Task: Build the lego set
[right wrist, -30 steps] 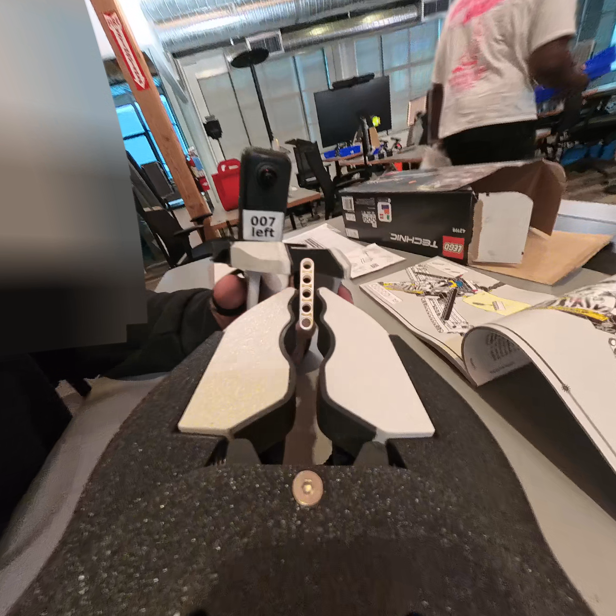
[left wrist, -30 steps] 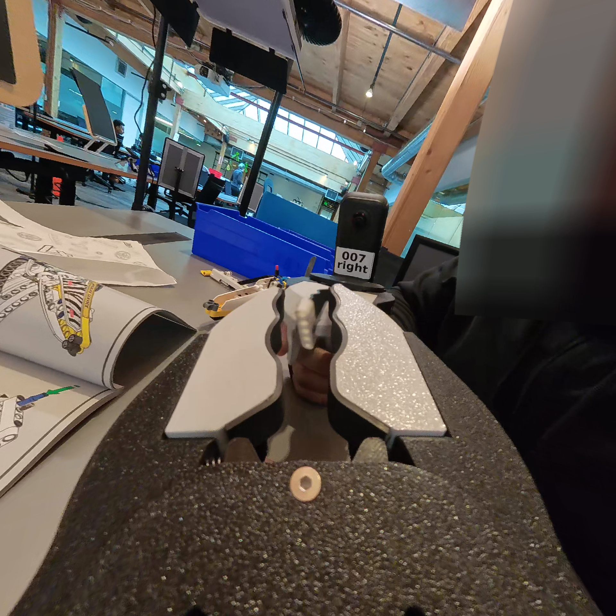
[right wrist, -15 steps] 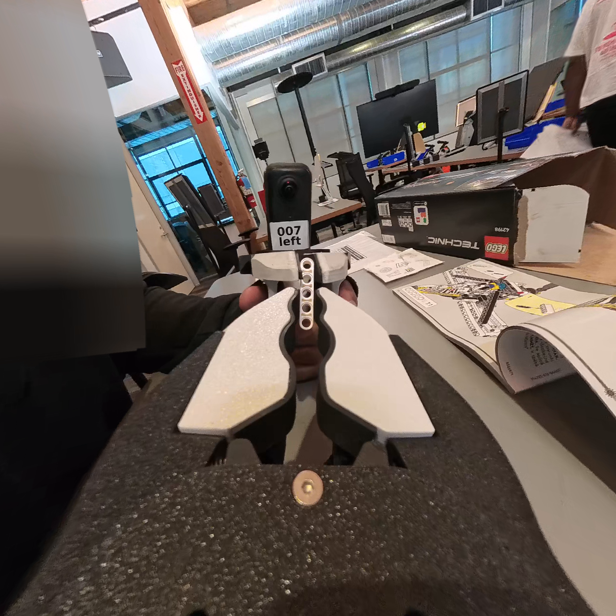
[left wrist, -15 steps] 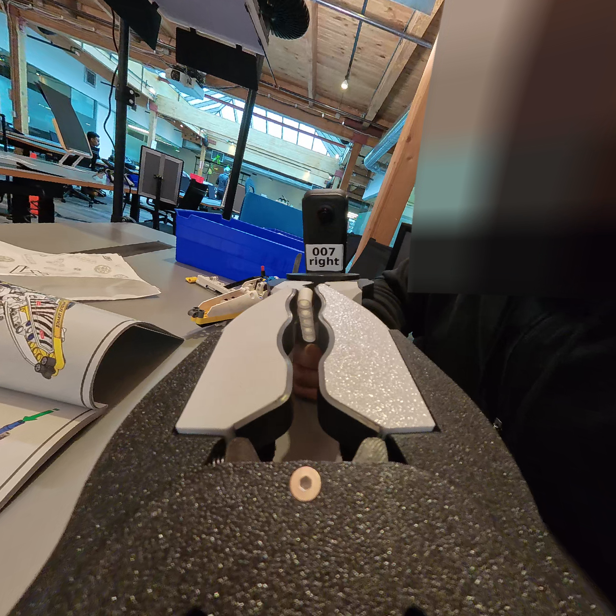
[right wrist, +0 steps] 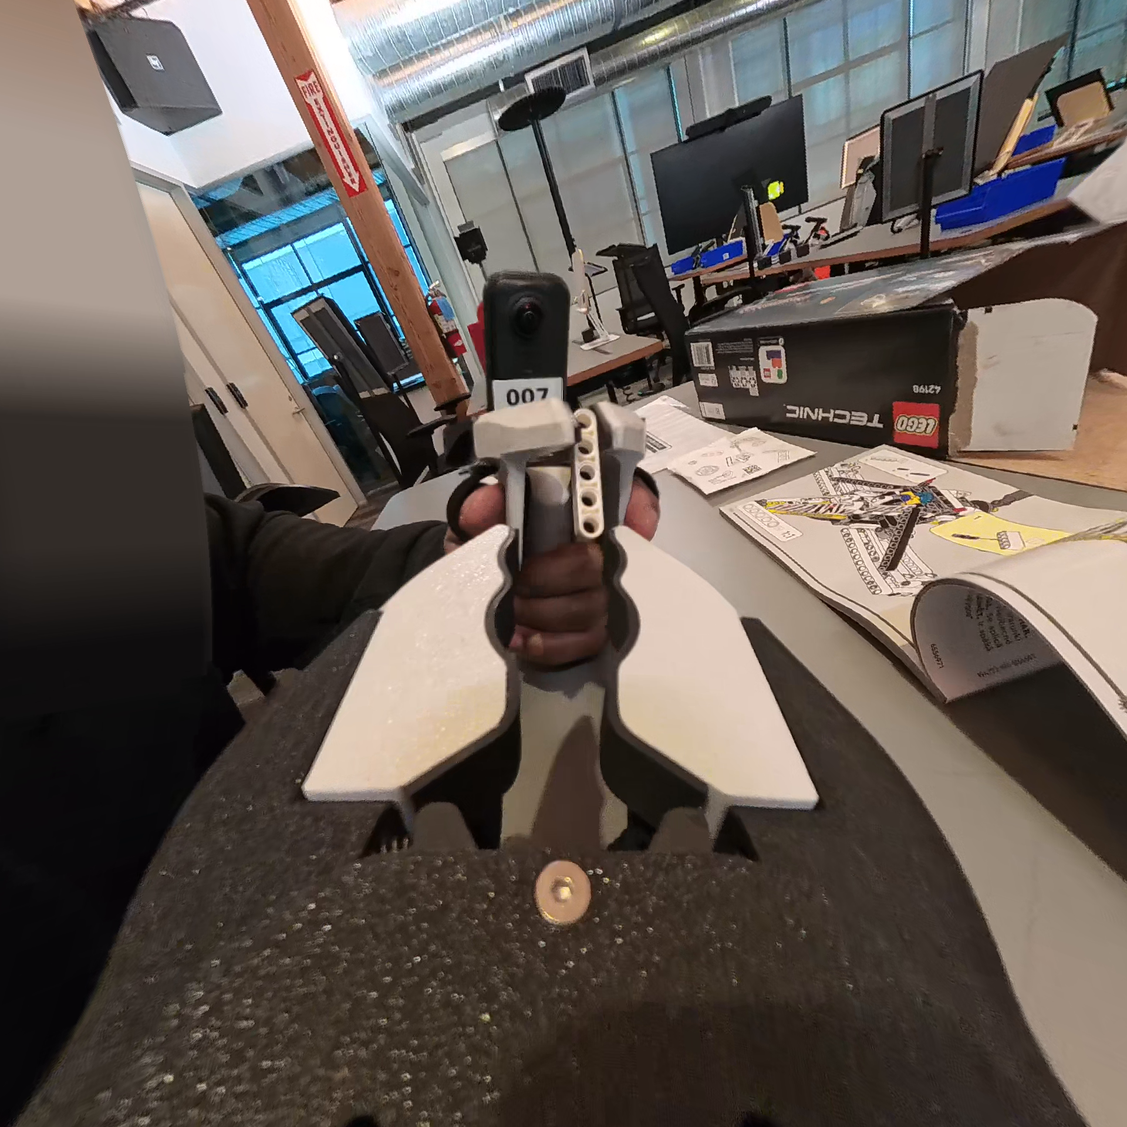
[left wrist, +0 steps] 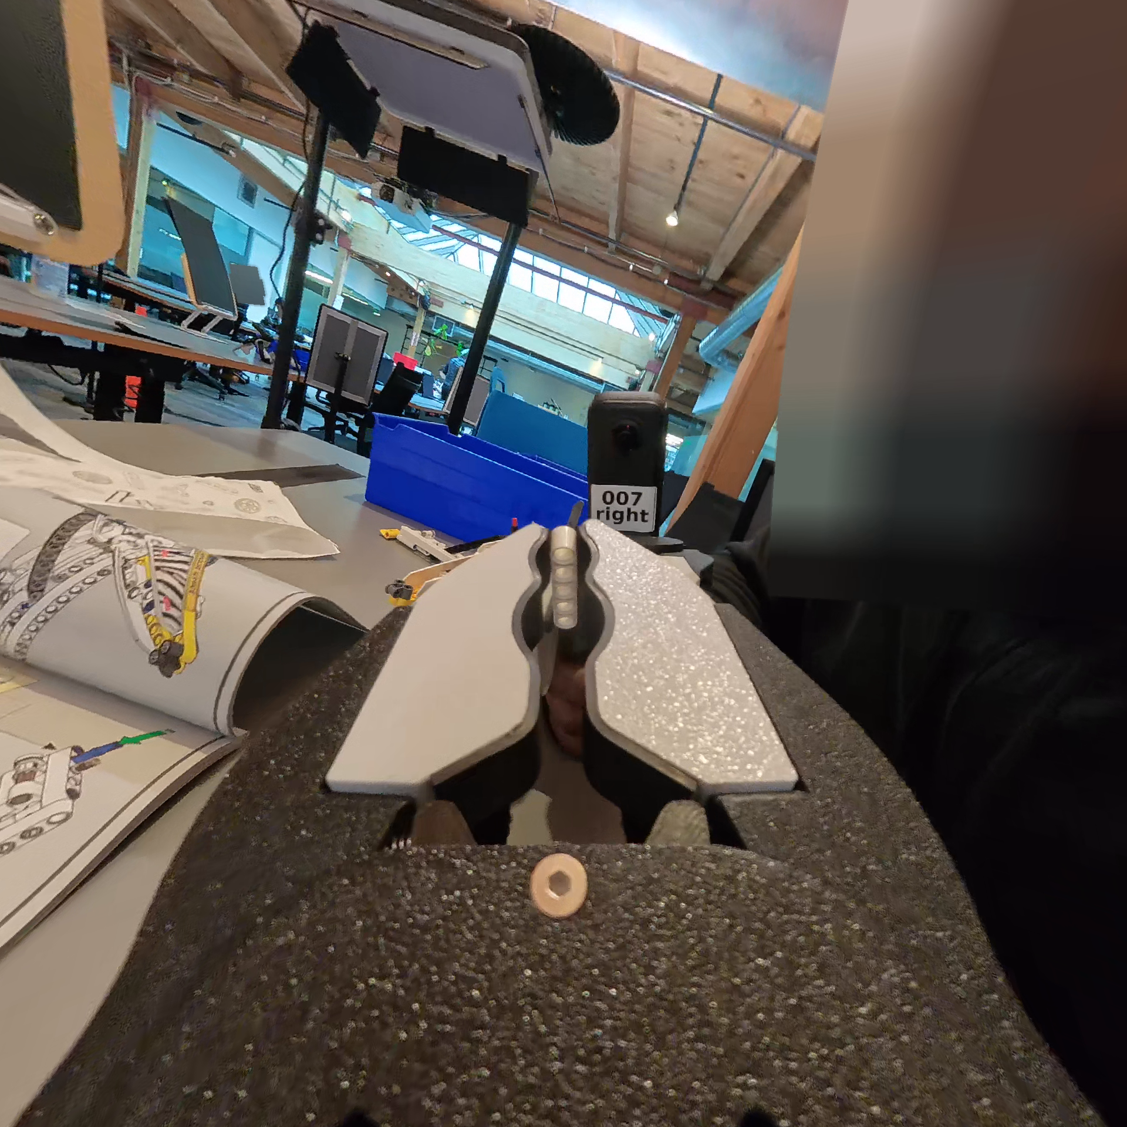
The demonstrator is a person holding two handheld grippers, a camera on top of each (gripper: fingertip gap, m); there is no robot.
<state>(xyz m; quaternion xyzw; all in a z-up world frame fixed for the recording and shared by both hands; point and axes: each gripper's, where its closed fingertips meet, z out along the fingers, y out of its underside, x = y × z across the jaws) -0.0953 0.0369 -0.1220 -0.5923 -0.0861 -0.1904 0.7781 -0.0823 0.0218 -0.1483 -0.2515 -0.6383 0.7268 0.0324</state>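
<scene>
Checking the left gripper (left wrist: pixel 562 549) first: what's in it?

B: Closed on a pale beam (left wrist: pixel 564 579) with a row of holes. The beam stands upright, centre frame in the left wrist view, a fingertip tight against each side. The right wrist view agrees: the beam is clamped between the two grey tips at upper centre.

A: And the right gripper (right wrist: pixel 558 543)?

B: Jaws spread, nothing gripped. Its fingertips sit wide to either side, centre frame. The beam's lower end comes down just beside the tip on the frame's right. Can't tell if they touch.

A: So the beam belongs to the left only?

B: Yes. Both grippers point at each other, close together. Through the right gripper's gap you see the hand (right wrist: pixel 558 610) wrapped round the left gripper's handle, with a dark sleeve (right wrist: pixel 293 567) running off to the frame's left.

A: Surroundings, quick.

B: Grey table (left wrist: pixel 183 439). Left wrist view: an open instruction booklet (left wrist: pixel 122 610) with a curled page at left. A loose printed sheet (left wrist: pixel 213 518) lies above the booklet. A small yellow-and-white brick assembly (left wrist: pixel 427 567) sits just left of the fingertips. A blue bin (left wrist: pixel 463 475) is behind the assembly, centre frame.

A: Right wrist view?

B: A black box (right wrist: pixel 823 378) with an open flap at upper right. The booklet is below the box at the right edge. The beam is off the table, well apart from all of it.
</scene>
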